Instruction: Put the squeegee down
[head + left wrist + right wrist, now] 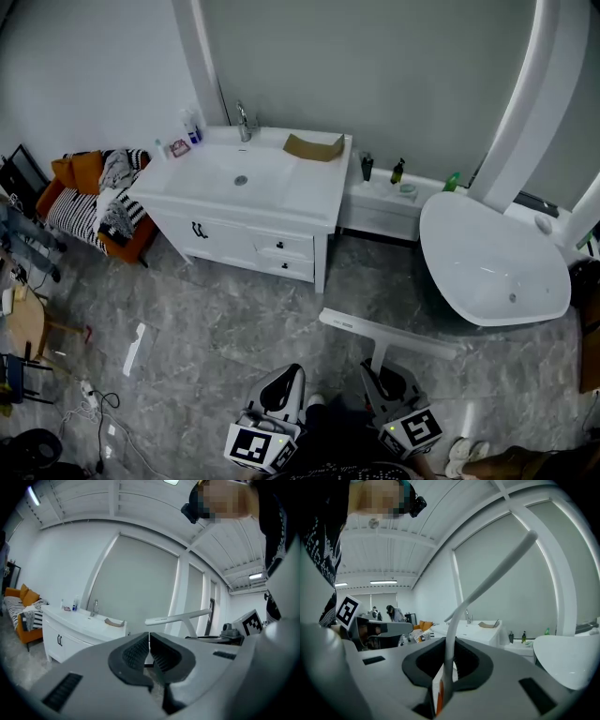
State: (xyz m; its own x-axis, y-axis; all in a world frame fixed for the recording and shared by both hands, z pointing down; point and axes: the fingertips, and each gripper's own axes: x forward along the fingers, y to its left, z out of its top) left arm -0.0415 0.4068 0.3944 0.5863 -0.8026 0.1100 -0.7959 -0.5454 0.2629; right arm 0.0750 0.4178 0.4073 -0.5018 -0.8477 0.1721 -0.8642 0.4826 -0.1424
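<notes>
The white T-shaped squeegee (386, 334) hangs above the grey marble floor, its long blade level and crosswise in the head view. Its handle runs down into my right gripper (388, 379), which is shut on it. In the right gripper view the handle stands between the pads of that gripper (449, 656) and the squeegee (488, 582) curves up and to the right. My left gripper (282, 384) sits beside it at the left, shut with nothing in it. In the left gripper view my left gripper (149, 650) has its pads together, and the squeegee (178, 617) shows beyond them.
A white vanity with a sink (246, 184) stands ahead, a brown cardboard piece (314, 147) on it. To the right are a ledge with bottles (397, 186) and a white bathtub (492, 259). An orange sofa (92, 201) sits left. A white strip (134, 349) and cables (96, 401) lie on the floor.
</notes>
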